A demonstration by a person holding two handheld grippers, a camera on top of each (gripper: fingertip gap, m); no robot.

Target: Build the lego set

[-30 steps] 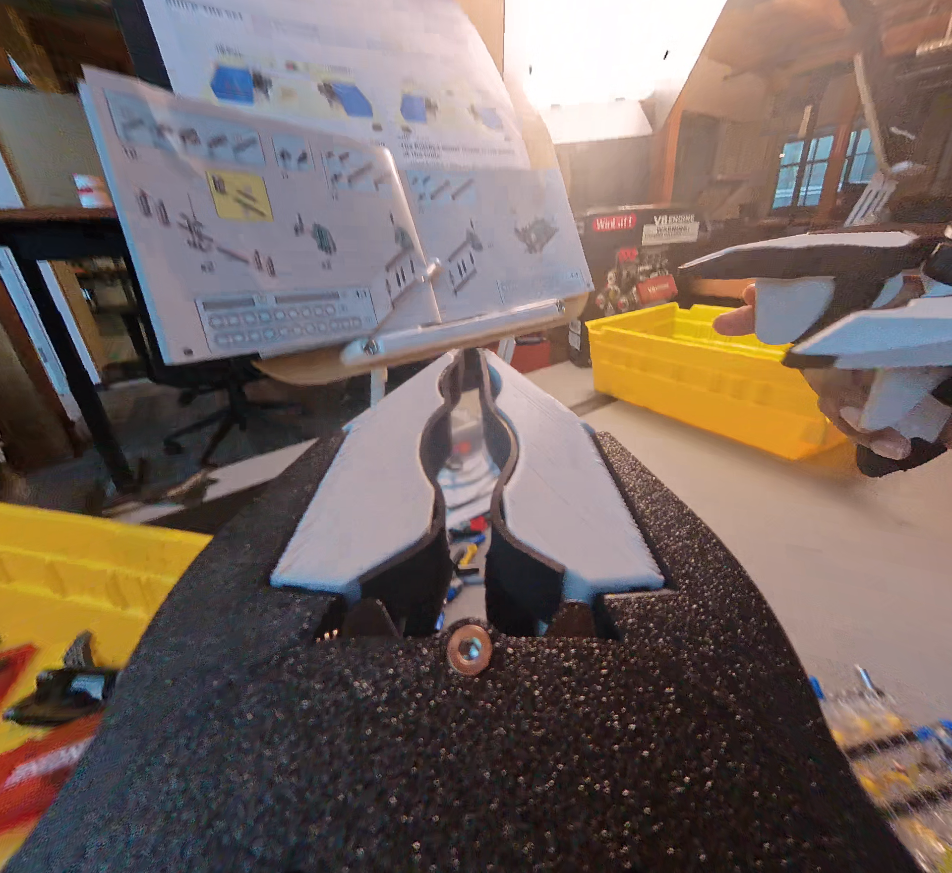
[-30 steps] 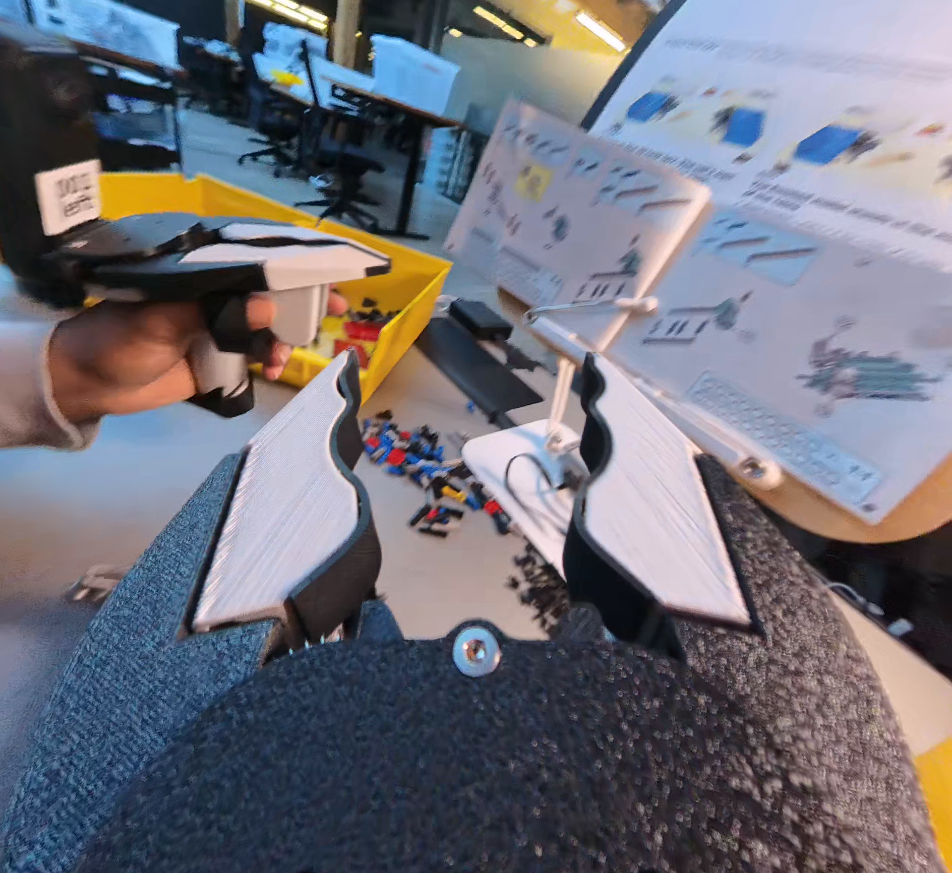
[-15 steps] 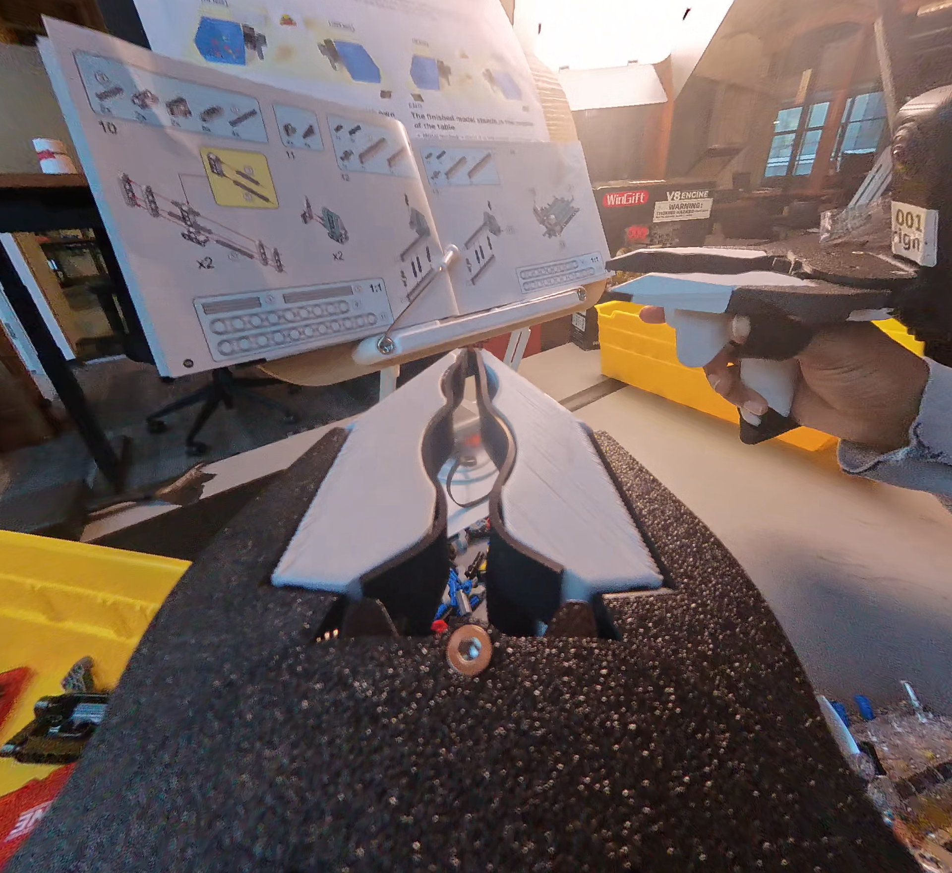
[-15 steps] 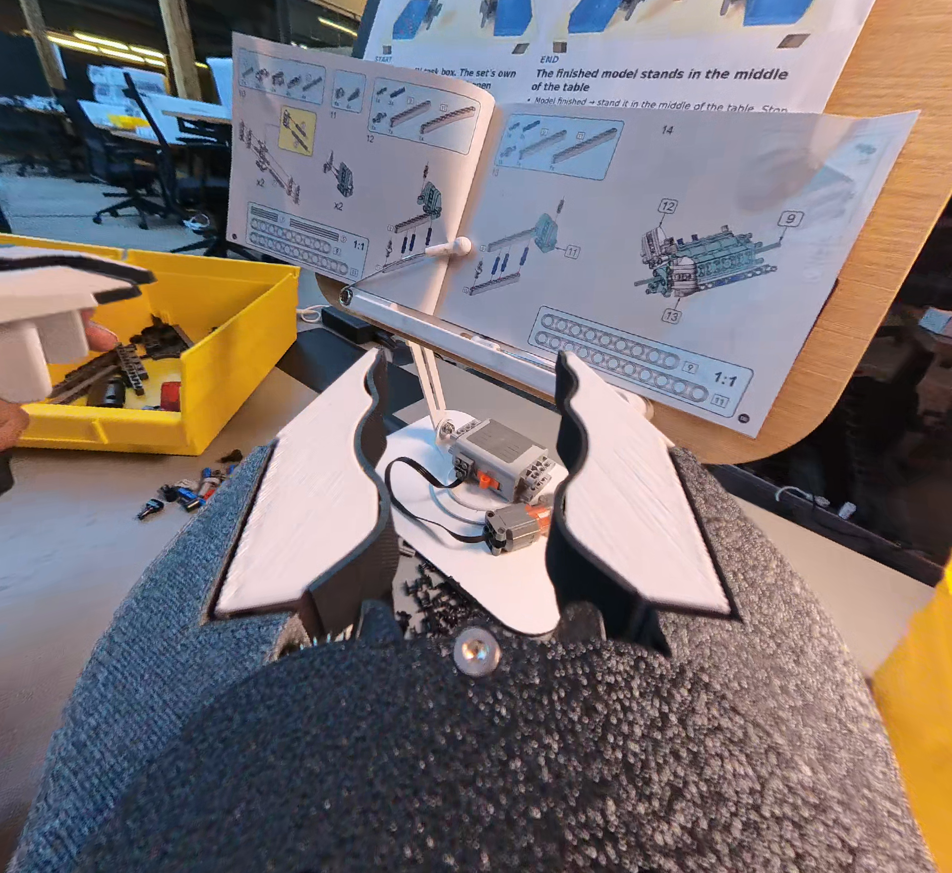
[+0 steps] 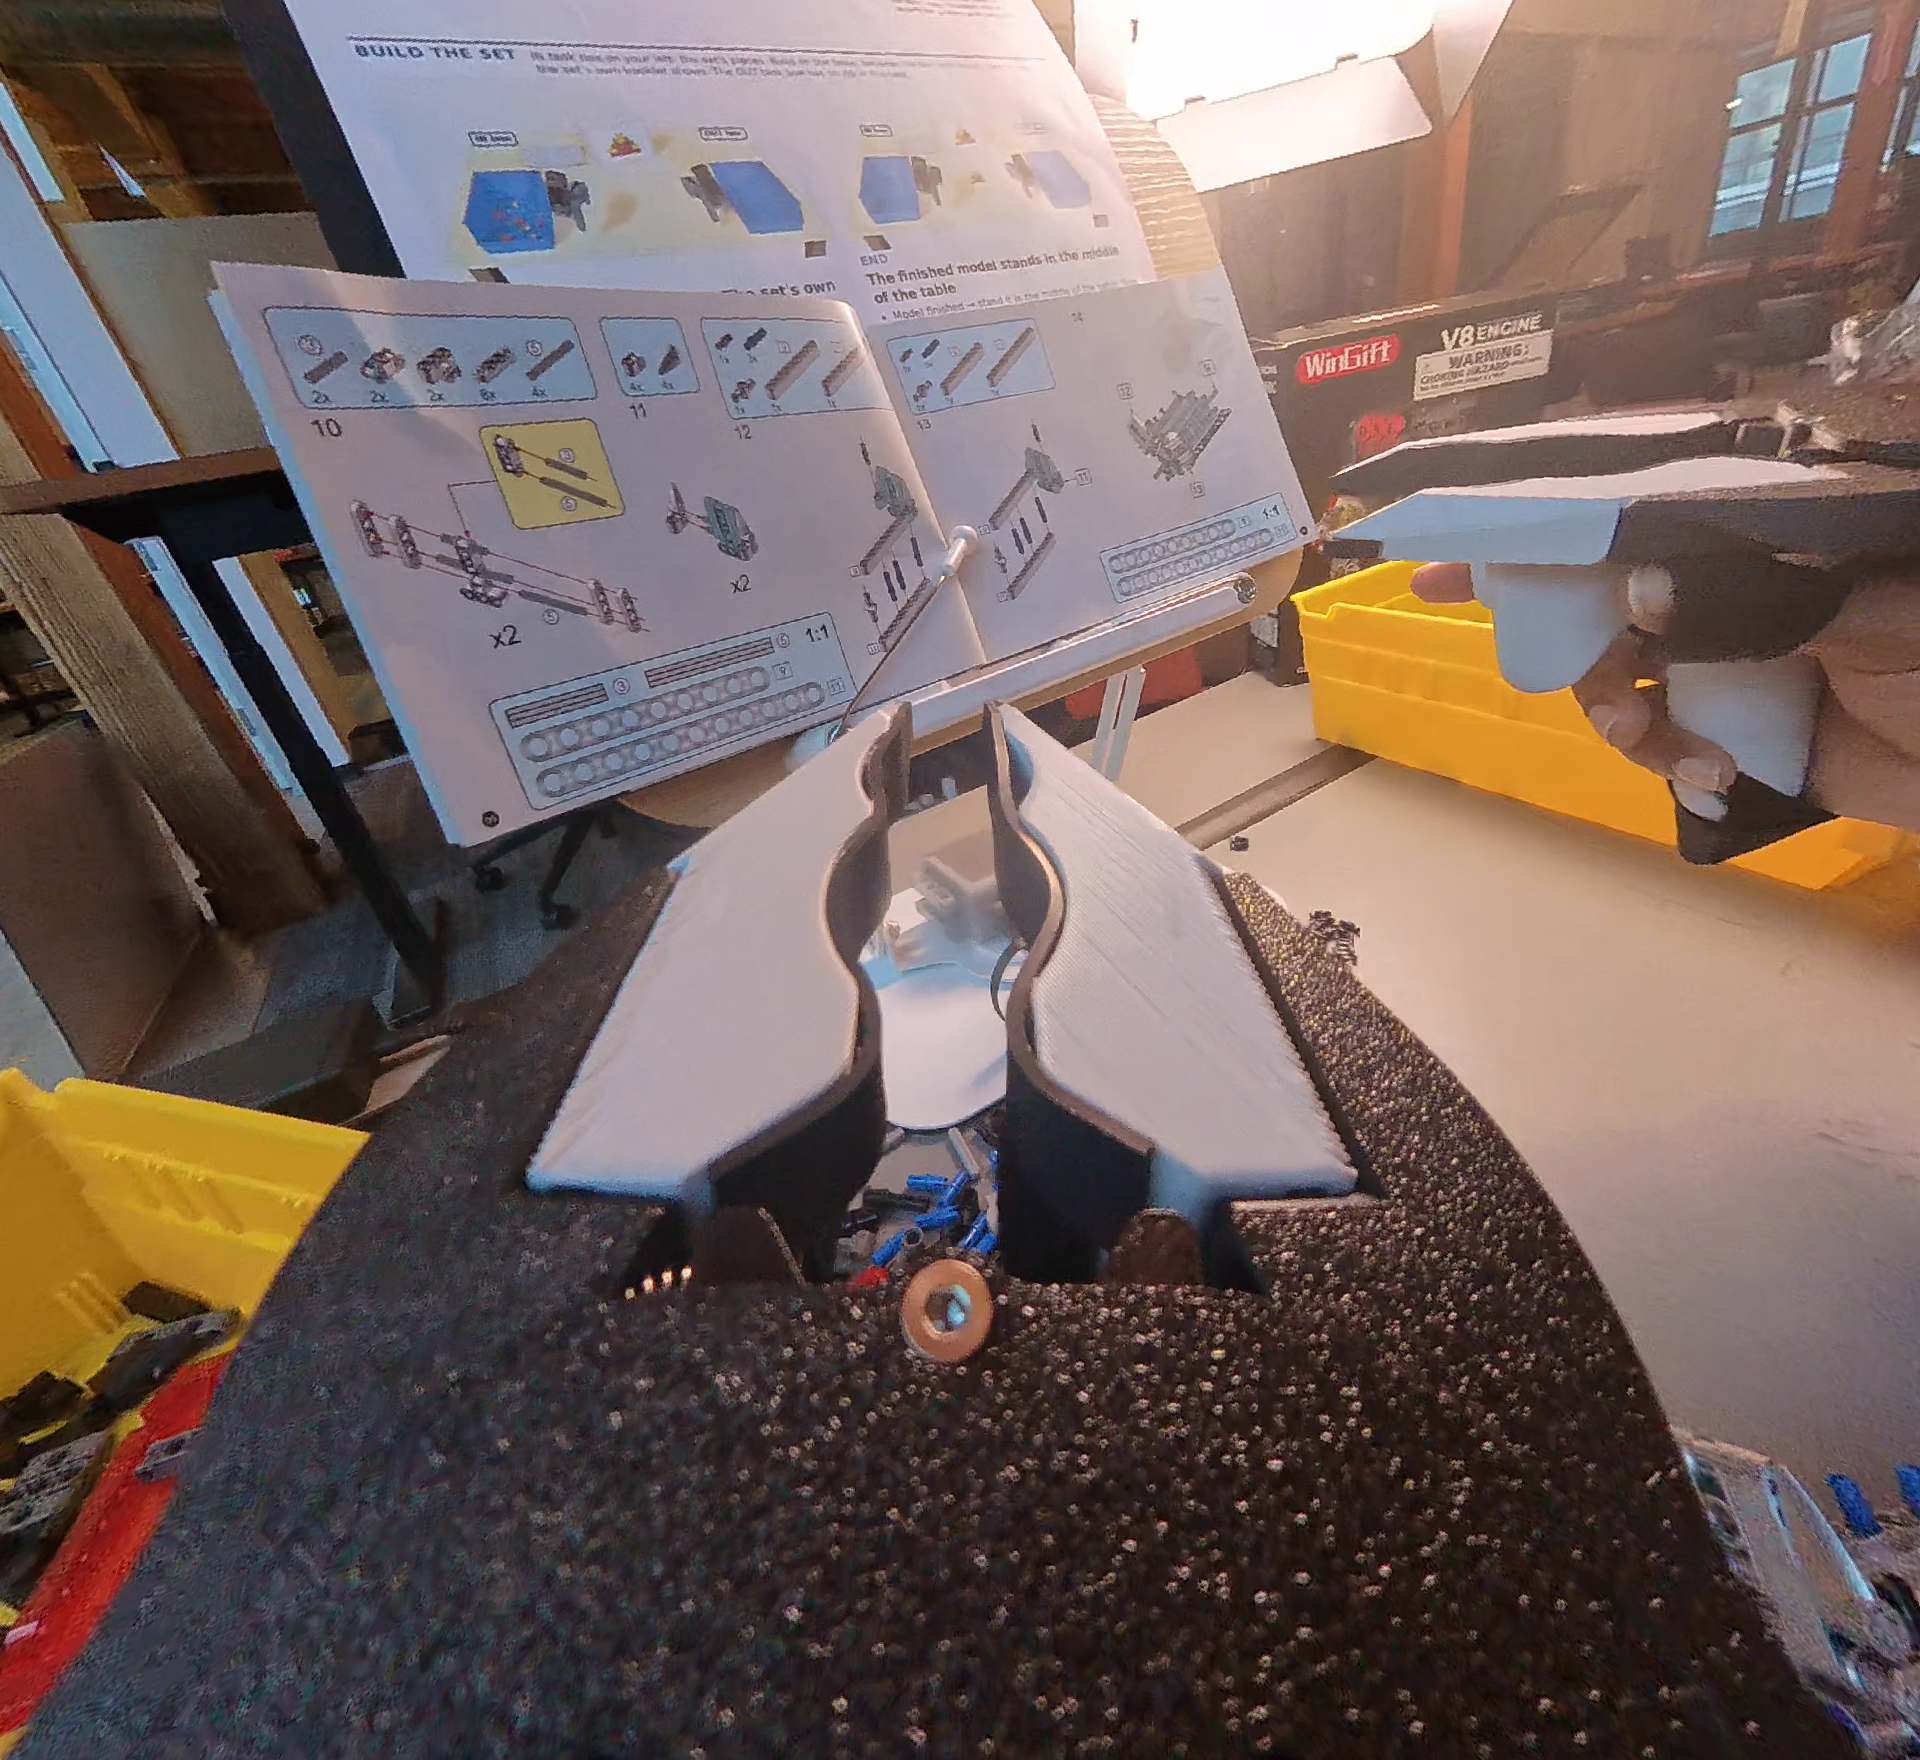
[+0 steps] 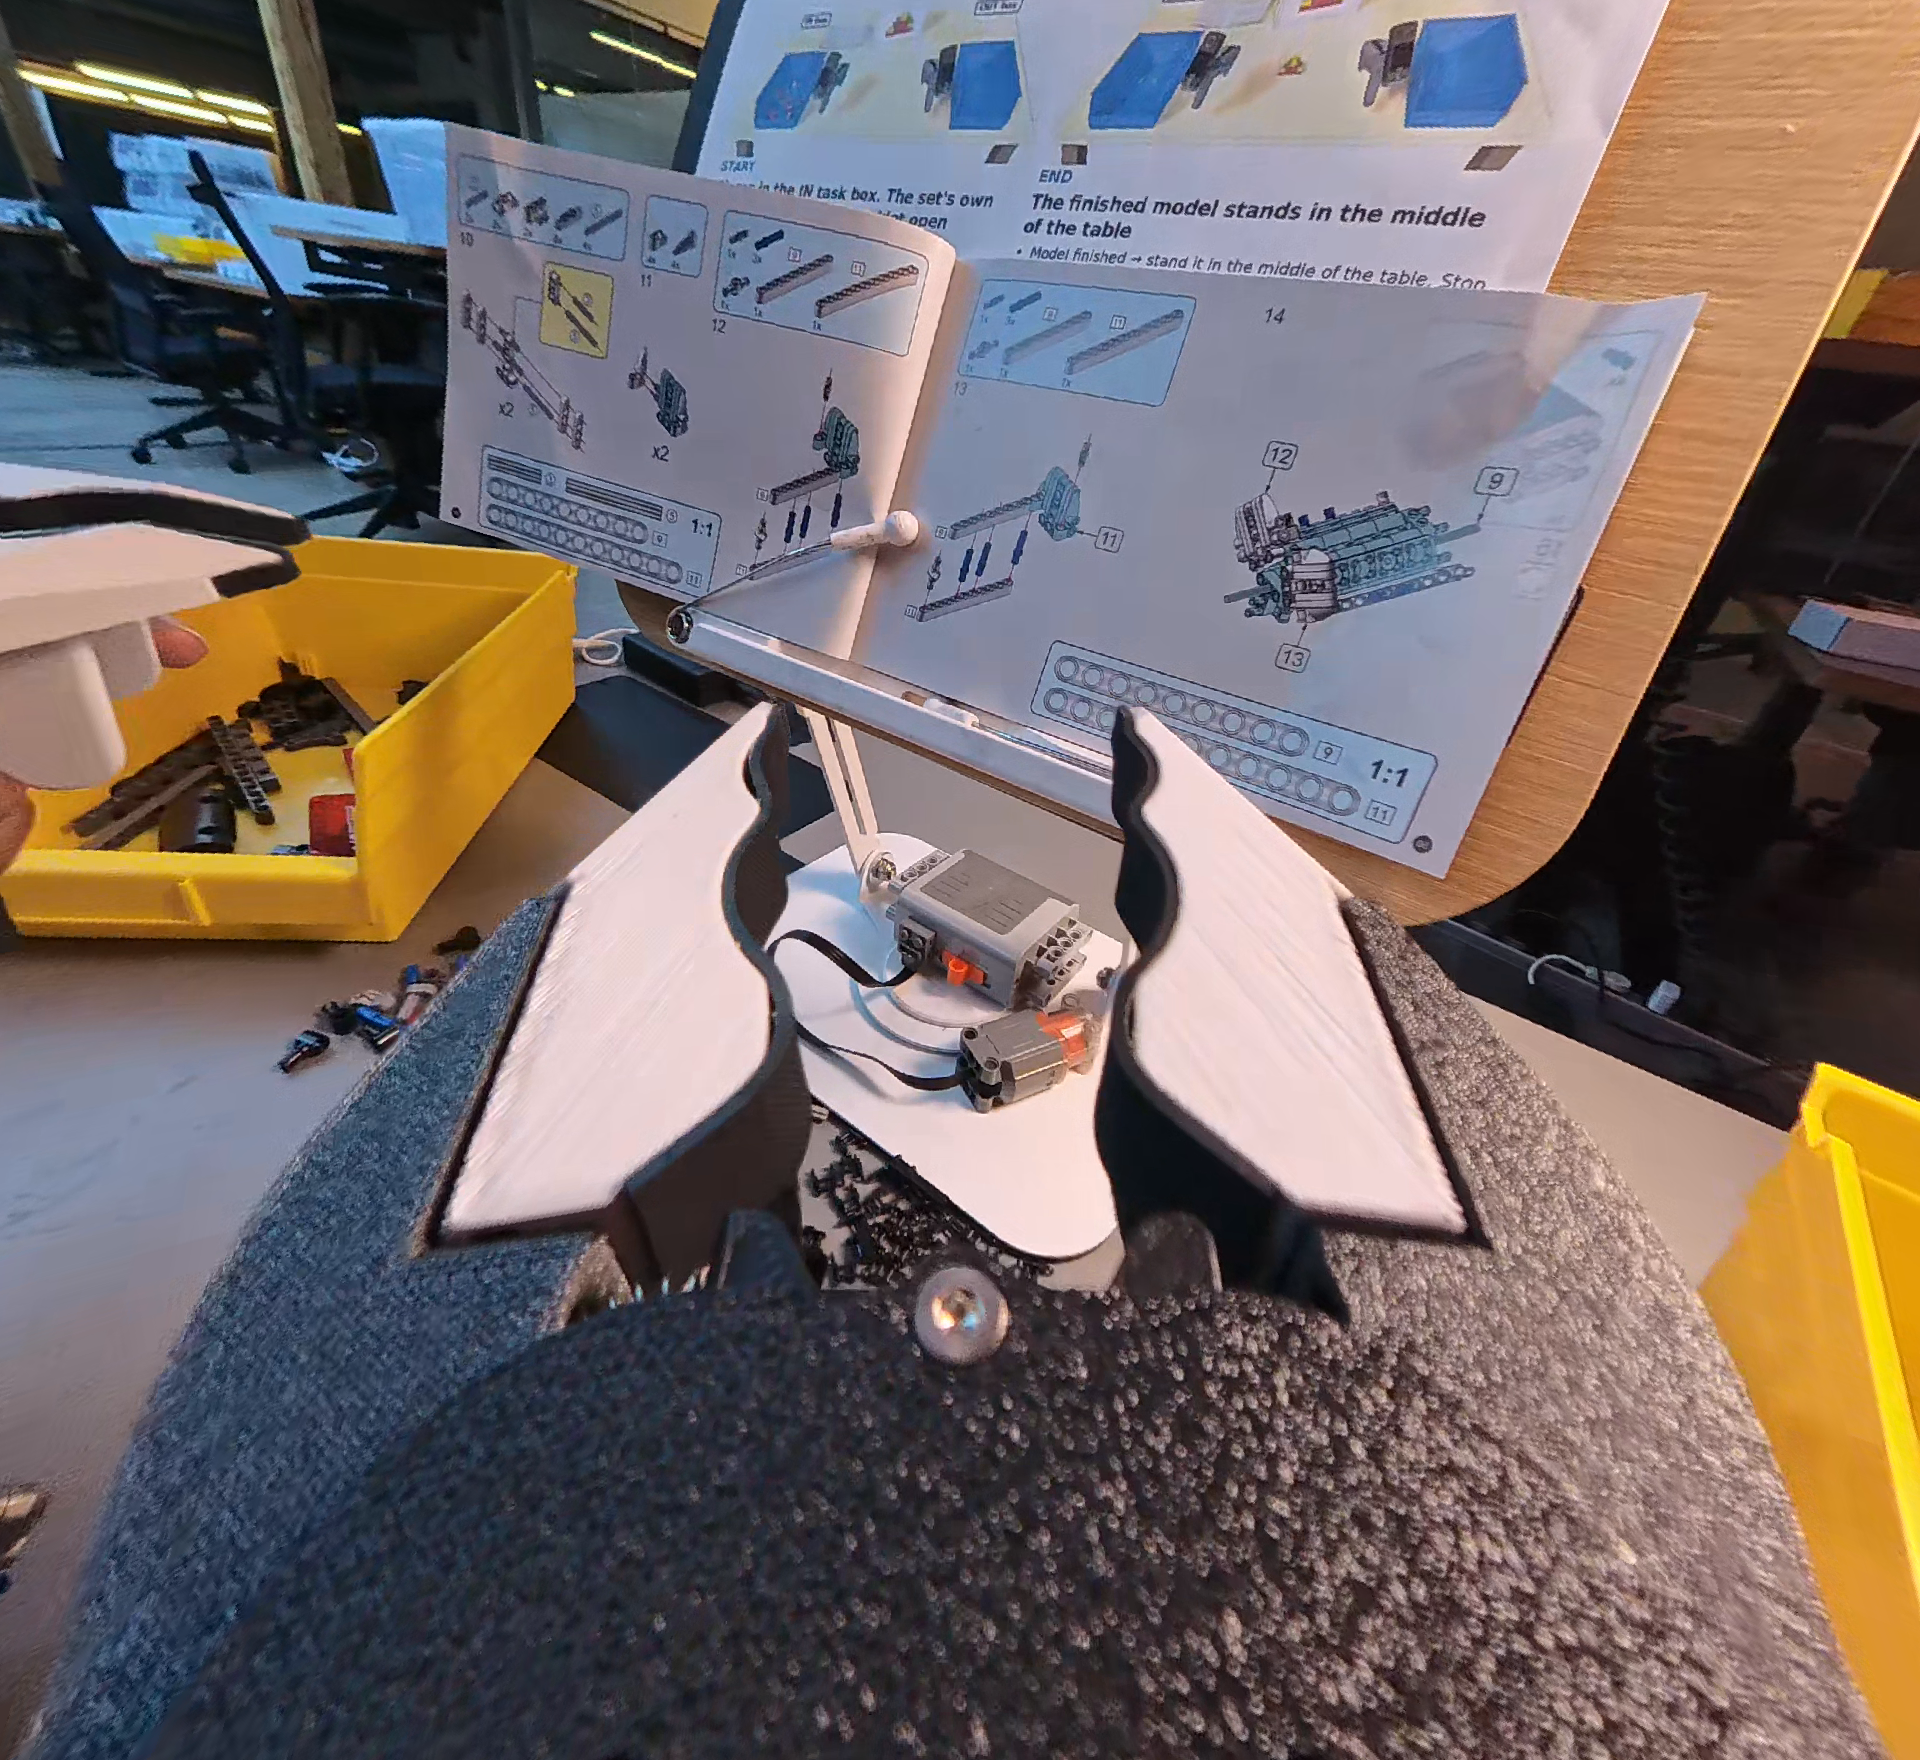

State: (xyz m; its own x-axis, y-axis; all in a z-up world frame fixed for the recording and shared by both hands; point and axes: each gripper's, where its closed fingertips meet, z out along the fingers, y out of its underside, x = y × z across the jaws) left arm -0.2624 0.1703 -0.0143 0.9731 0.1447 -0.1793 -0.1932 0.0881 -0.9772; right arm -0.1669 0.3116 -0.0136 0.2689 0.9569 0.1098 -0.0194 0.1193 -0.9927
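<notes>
My left gripper point(image 5: 945, 723) hangs in the air in front of an open instruction booklet point(image 5: 727, 515) on a white stand; its fingers stand a narrow gap apart and hold nothing. My right gripper point(image 6: 951, 723) is wide open and empty, above the stand's white base point(image 6: 997, 1170). On that base lie a grey battery box point(image 6: 987, 926) and a grey and orange motor point(image 6: 1029, 1050), joined by a black wire. A heap of small black pins point(image 6: 883, 1201) lies at the base's near edge. Each gripper also shows in the other's view, the right one point(image 5: 1340, 505) and the left one point(image 6: 281, 547).
A yellow bin point(image 6: 416, 775) holding black beams and parts stands to the left, and loose blue and black pins point(image 6: 364, 1024) lie before it. Another yellow bin point(image 5: 1455, 702) stands to the right. A large printed sheet on a wooden board point(image 6: 1766, 256) rises behind the booklet. Clear plastic bags point(image 5: 1818, 1554) lie at the near right.
My left gripper's fingers were shut tip to tip and have parted a little. My right gripper swung from the left side towards the stand and came closer, staying open.
</notes>
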